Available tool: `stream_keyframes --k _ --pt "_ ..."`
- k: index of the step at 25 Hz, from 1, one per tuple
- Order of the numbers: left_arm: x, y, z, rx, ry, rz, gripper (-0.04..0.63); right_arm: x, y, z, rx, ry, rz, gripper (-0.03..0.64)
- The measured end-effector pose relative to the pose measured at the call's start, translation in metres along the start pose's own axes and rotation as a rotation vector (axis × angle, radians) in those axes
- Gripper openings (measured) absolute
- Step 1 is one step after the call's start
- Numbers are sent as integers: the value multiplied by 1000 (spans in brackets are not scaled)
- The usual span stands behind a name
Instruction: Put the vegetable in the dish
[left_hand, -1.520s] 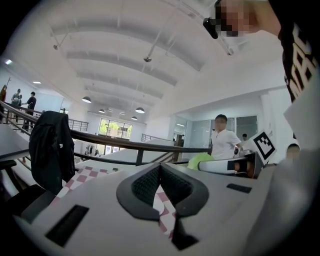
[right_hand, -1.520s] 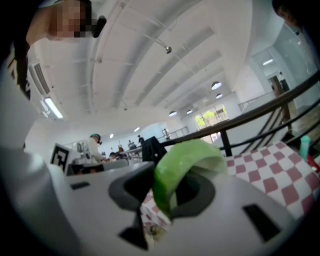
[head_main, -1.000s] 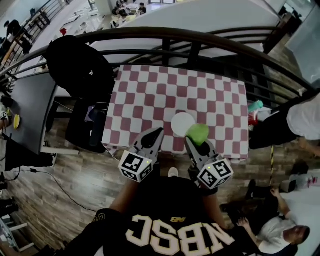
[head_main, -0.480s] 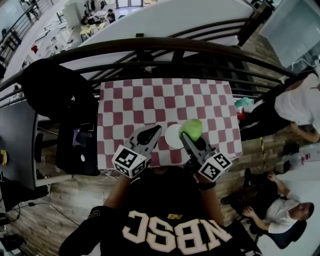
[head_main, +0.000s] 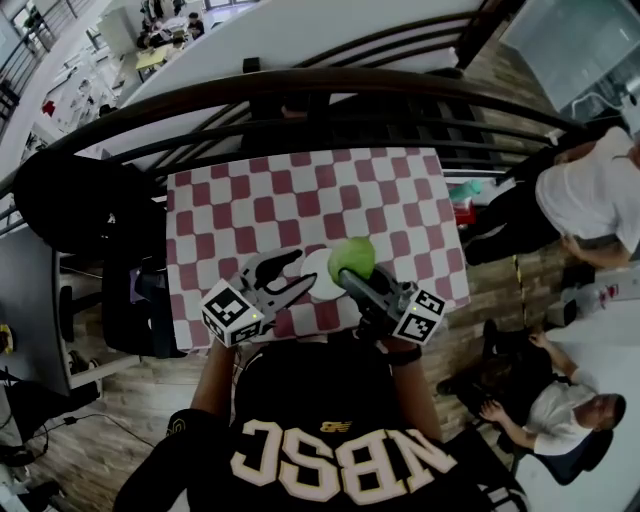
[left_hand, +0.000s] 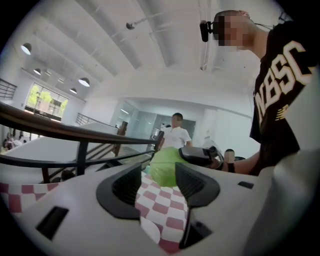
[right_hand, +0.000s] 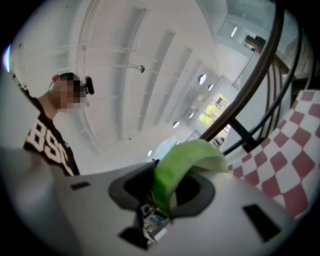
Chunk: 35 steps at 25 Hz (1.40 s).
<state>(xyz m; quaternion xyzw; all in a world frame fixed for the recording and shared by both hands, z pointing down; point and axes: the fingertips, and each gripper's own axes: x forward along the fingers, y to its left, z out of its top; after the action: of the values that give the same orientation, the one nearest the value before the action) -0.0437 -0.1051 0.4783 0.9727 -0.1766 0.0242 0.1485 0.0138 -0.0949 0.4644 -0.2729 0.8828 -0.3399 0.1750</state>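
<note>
A white dish (head_main: 316, 276) sits near the front edge of the red-and-white checkered table (head_main: 300, 200). My right gripper (head_main: 350, 272) is shut on a green leafy vegetable (head_main: 352, 257) and holds it at the dish's right rim. In the right gripper view the vegetable (right_hand: 182, 160) sticks out from between the jaws of the right gripper (right_hand: 165, 187). My left gripper (head_main: 283, 276) hovers just left of the dish, jaws opening with nothing between them. The left gripper view shows the left gripper (left_hand: 157, 182), the vegetable (left_hand: 165, 166) beyond it and the dish (left_hand: 150, 230) below.
A dark curved railing (head_main: 300, 95) runs behind the table. A black chair (head_main: 85, 205) stands to the left. A person in white (head_main: 590, 195) stands to the right and another (head_main: 560, 430) sits on the floor at lower right. A teal object (head_main: 462, 190) lies off the table's right edge.
The left gripper's jaws, shut before, now stand apart. The right gripper has carried the vegetable to the dish's right rim. The view has shifted, so the table sits further left.
</note>
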Motion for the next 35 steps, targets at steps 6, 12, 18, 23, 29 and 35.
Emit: stream_keyframes --k 6,12,18,23,29,35 --pt "31 -25 -12 94 144 -173 386 -21 4 1 67 61 269 118" --pt "58 -48 -6 189 181 -311 463 -19 23 -9 110 133 459 117" --pt "70 -62 4 292 179 -353 465 -19 24 -2 197 42 542 117" --pt "70 -63 3 273 192 -385 464 -24 26 0 221 -20 599 117" --pt "68 -60 -8 227 226 -389 465 -22 26 -9 200 3 602 117" --pt "68 -61 -11 177 227 -393 469 -25 25 -10 210 -21 606 118"
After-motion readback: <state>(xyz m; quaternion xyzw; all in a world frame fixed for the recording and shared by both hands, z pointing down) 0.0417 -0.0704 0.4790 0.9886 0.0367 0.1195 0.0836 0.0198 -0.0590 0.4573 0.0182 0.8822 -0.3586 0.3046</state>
